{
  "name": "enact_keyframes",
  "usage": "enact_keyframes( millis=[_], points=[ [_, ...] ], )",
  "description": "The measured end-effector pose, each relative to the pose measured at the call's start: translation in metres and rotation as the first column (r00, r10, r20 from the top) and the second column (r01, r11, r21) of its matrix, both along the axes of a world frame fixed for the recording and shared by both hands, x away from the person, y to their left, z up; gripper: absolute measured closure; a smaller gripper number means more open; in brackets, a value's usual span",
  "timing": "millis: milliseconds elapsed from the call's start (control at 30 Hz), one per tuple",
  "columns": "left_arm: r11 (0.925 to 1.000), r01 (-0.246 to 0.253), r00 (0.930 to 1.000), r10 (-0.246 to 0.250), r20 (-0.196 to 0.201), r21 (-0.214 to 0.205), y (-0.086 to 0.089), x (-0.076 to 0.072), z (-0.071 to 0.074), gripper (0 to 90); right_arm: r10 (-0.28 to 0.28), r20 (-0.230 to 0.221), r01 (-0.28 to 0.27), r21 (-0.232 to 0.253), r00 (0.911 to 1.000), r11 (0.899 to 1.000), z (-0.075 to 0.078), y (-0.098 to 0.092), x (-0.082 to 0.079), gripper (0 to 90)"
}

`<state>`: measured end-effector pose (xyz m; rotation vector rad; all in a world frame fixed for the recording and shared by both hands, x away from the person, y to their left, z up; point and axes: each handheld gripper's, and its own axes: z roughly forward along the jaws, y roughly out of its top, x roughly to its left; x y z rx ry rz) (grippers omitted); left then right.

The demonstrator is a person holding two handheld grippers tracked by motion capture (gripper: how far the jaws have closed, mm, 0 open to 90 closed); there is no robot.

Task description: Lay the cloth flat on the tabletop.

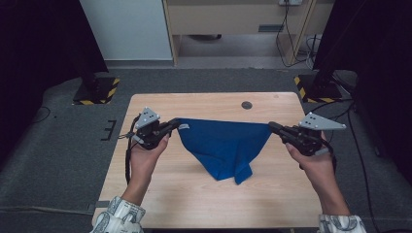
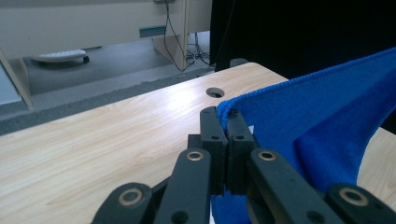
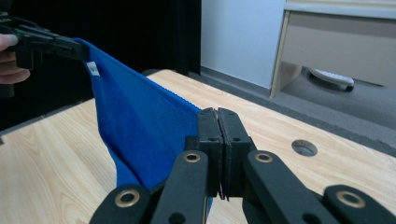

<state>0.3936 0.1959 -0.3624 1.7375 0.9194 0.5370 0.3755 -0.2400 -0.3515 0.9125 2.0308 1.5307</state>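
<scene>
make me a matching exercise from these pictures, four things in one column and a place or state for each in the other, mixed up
Things:
1. left tongs
2. right tongs
3. cloth
4. hole

Places or states:
A. at the table's far edge
B. shut on the cloth's corner with the white tag
C. stretched between both tongs, its lower point sagging to the table
D. shut on the cloth's corner without a tag

Pairs: 1-B, 2-D, 3-C, 4-A
</scene>
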Motion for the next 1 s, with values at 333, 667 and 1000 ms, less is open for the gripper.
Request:
enact_keyframes(
  millis=[333,667,1000],
  points=[
    [0.9999,0.016,0.9995,-0.016,0.026,0.003,0.0,-0.009,0.014,88.6,0.003,0.031,-0.003,0.007,0.9995,1.0,0.014,-0.003,-0.009,89.1],
    [0.9987,0.049,0.9953,-0.05,0.083,0.013,0.001,-0.044,0.039,88.6,0.019,0.076,-0.02,0.019,0.9969,1.0,0.033,-0.008,-0.029,89.1],
    [0.997,0.073,0.987,-0.076,0.142,0.026,0.003,-0.091,0.061,88.6,0.062,0.14,-0.062,-0.005,0.9881,0.998,0.054,-0.011,-0.076,89.1]
  ],
)
